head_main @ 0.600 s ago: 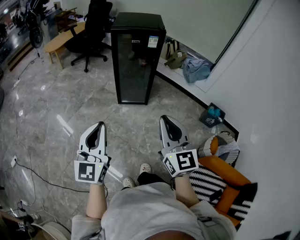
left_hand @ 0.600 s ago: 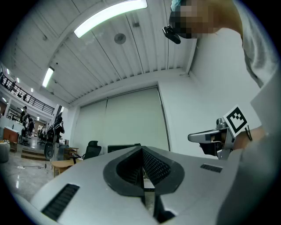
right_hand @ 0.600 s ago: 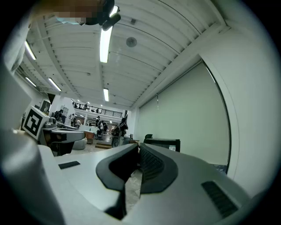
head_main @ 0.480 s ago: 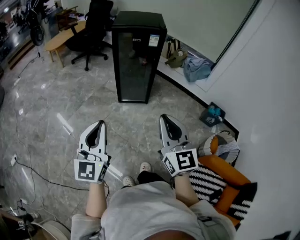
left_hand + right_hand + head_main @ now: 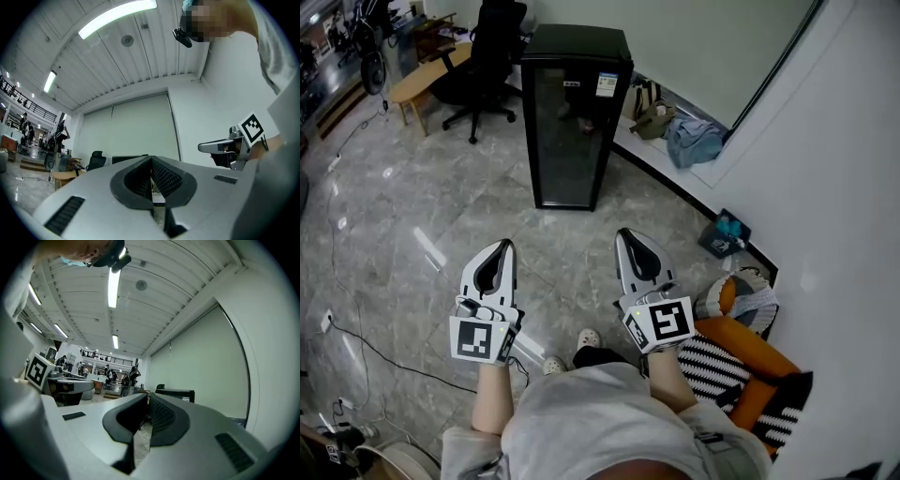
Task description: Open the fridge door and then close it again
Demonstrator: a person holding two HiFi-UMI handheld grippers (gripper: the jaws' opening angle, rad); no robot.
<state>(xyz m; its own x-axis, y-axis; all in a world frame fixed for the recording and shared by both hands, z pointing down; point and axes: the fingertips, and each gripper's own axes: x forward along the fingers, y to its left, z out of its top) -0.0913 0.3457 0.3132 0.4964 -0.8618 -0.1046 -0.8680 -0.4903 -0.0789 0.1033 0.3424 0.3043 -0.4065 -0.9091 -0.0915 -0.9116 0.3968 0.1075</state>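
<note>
A black fridge (image 5: 574, 112) with a dark glass door stands upright on the marble floor ahead, its door closed. My left gripper (image 5: 501, 247) hangs at the lower left, well short of the fridge, jaws shut and empty. My right gripper (image 5: 629, 234) is level beside it at the lower middle, also shut with nothing between its jaws. In the left gripper view the left gripper (image 5: 151, 159) points level at the far wall, and the fridge top (image 5: 125, 159) shows just over it. In the right gripper view the fridge (image 5: 177, 393) peeks over the right gripper (image 5: 147, 397).
A black office chair (image 5: 484, 56) and a wooden bench (image 5: 422, 80) stand left of the fridge. Bags (image 5: 677, 131) lie on a ledge along the wall to its right. An orange and striped cushion (image 5: 741, 361) sits by my right side. A cable (image 5: 366, 342) crosses the floor at left.
Both grippers have edged slightly forward towards the fridge; their jaws stay shut.
</note>
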